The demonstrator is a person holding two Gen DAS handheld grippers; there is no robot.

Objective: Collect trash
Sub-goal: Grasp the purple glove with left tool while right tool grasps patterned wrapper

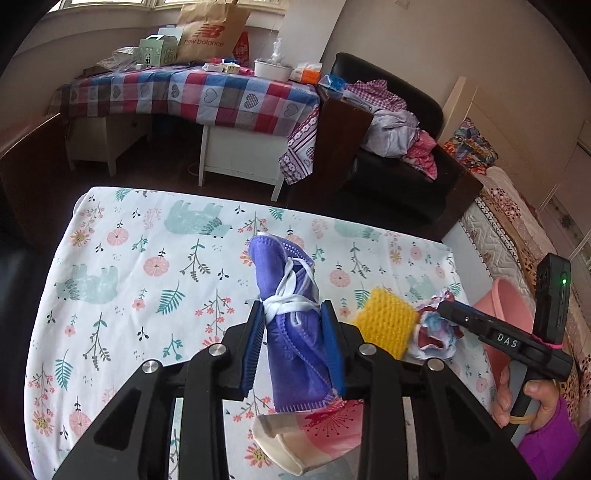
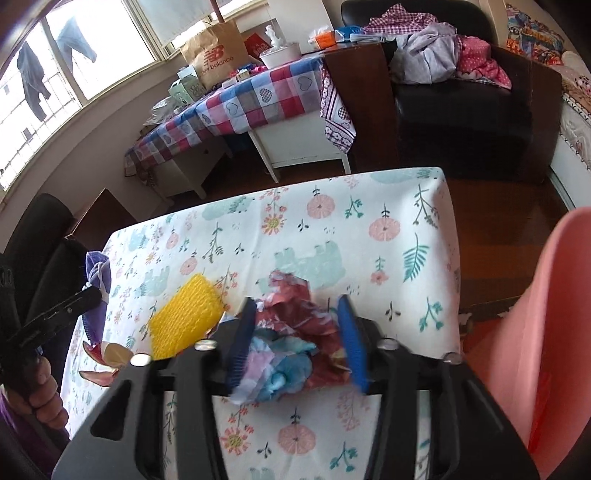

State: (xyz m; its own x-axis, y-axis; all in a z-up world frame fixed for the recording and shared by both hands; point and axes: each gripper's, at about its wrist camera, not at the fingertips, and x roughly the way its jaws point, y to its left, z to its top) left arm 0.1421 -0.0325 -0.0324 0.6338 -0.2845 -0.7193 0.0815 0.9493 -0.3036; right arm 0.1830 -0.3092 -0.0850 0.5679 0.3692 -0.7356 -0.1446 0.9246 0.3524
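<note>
A rolled purple mask (image 1: 291, 332) is clamped by the left tongs (image 1: 293, 343); crumpled printed paper (image 2: 291, 332) is gripped by the right tongs (image 2: 297, 339) over the floral-clothed desk (image 2: 332, 229).

The room has plain cream walls (image 1: 424, 44) and a dark wooden floor (image 2: 491, 199). Daylight enters through windows (image 2: 92, 62) behind a white side table (image 1: 236, 158), which is covered by a checked cloth (image 1: 221, 96) and carries a brown paper bag (image 1: 210, 31) and a white bowl (image 1: 272, 69). A black armchair (image 1: 399, 173) beside it holds a pile of clothes (image 1: 395, 125). A bed (image 1: 506, 206) with patterned covers appears to run along the right wall. Garments (image 2: 31, 81) hang outside the glass.
</note>
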